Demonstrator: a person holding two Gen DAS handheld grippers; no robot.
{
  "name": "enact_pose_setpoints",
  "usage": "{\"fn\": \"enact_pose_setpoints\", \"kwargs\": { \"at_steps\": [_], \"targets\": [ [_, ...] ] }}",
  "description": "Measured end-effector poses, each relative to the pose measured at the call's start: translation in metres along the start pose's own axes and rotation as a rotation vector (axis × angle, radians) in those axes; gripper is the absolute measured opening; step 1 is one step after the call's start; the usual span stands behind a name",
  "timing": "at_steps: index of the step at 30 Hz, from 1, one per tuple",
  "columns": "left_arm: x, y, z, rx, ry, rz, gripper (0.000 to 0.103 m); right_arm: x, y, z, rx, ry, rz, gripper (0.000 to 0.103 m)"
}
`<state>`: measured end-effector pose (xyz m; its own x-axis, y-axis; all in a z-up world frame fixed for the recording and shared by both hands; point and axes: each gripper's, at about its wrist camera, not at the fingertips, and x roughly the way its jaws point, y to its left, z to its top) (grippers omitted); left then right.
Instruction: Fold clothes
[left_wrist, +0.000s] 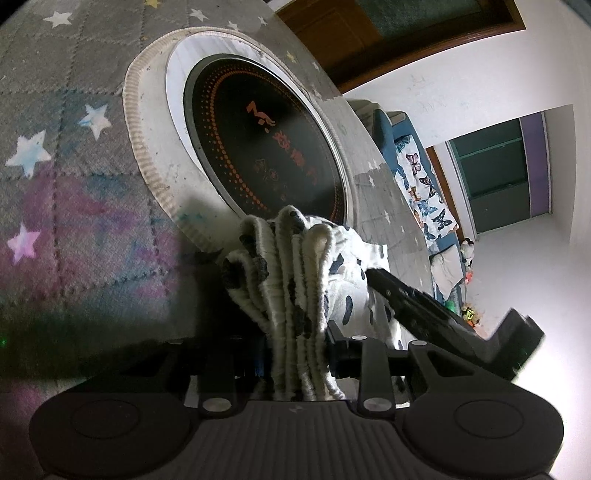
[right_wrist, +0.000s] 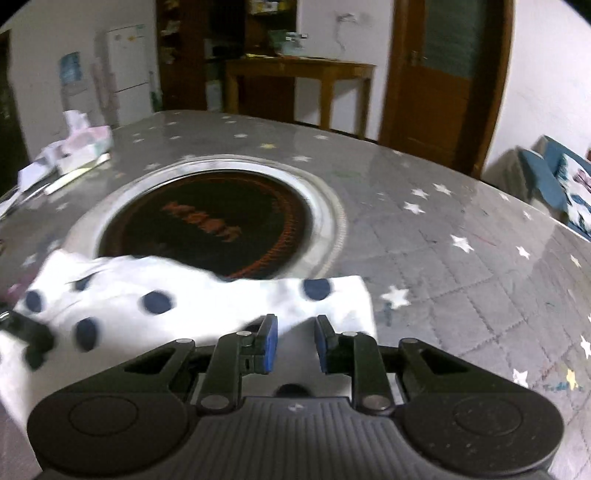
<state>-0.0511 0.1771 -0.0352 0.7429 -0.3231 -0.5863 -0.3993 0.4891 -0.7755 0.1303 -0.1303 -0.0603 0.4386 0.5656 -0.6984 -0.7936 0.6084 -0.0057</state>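
A: Start at the left gripper (left_wrist: 295, 354). What has it got?

B: Its jaws are closed tight on a bunched wad of the garment (left_wrist: 295, 280), white with dark spots. Several folded layers stand up between the fingers at lower centre of the left view, and more cloth spills to the right.

A: And that black bar just right of the cloth?

B: That is the right gripper (left_wrist: 436, 314), coming in from the lower right, its tip touching or nearly touching the cloth. I can't tell which.

A: What about it in its own view?

B: The right gripper (right_wrist: 295, 345) has its blue pads (right_wrist: 270, 343) parted with a clear gap, and nothing between them. The garment (right_wrist: 155, 302) lies just past the tips, stretched across the lower left and centre, blurred. Its right corner hangs just above the right pad.

A: Beyond the cloth?

B: A round black hotplate (right_wrist: 207, 225) with orange markings sits sunk in the table (right_wrist: 461, 229), which wears a grey cover with stars. A tissue box (right_wrist: 85, 142) is at upper left, a wooden door (right_wrist: 447, 74) at upper right.
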Motion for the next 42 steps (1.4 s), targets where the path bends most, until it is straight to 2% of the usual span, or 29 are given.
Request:
{"fn": "enact_pose_setpoints", "kwargs": {
  "at_steps": [6,8,15,23,24,26,29,35,42],
  "targets": [
    [0.003,-0.002,0.005,0.003,0.007,0.005,0.033,-0.016,-0.029,0.000,0.104,-0.026,-0.020,0.026],
    [0.004,-0.002,0.007,0.000,0.009,0.006,0.033,-0.026,-0.041,-0.005,0.141,-0.025,-0.020,0.035],
    [0.009,-0.009,0.011,0.017,0.007,0.023,0.033,-0.051,-0.056,-0.044,0.248,-0.013,0.000,0.036],
    [0.010,-0.012,0.011,0.052,0.003,0.053,0.033,-0.047,-0.043,-0.052,0.305,-0.047,0.053,0.034],
    [0.011,-0.013,0.011,0.058,0.002,0.058,0.033,-0.047,-0.042,-0.053,0.308,-0.053,0.054,0.033],
    [0.011,-0.015,0.012,0.068,0.002,0.068,0.033,-0.048,-0.039,-0.055,0.319,-0.059,0.063,0.020],
    [0.010,-0.020,0.012,0.084,-0.001,0.079,0.033,-0.052,-0.034,-0.057,0.325,-0.075,0.062,0.010],
    [0.015,-0.040,0.015,0.138,0.001,0.083,0.032,-0.075,-0.034,-0.059,0.361,-0.146,0.047,0.005],
    [0.032,-0.080,0.021,0.228,0.021,0.064,0.031,-0.111,-0.055,-0.056,0.379,-0.213,-0.043,0.005]
  ]
}}
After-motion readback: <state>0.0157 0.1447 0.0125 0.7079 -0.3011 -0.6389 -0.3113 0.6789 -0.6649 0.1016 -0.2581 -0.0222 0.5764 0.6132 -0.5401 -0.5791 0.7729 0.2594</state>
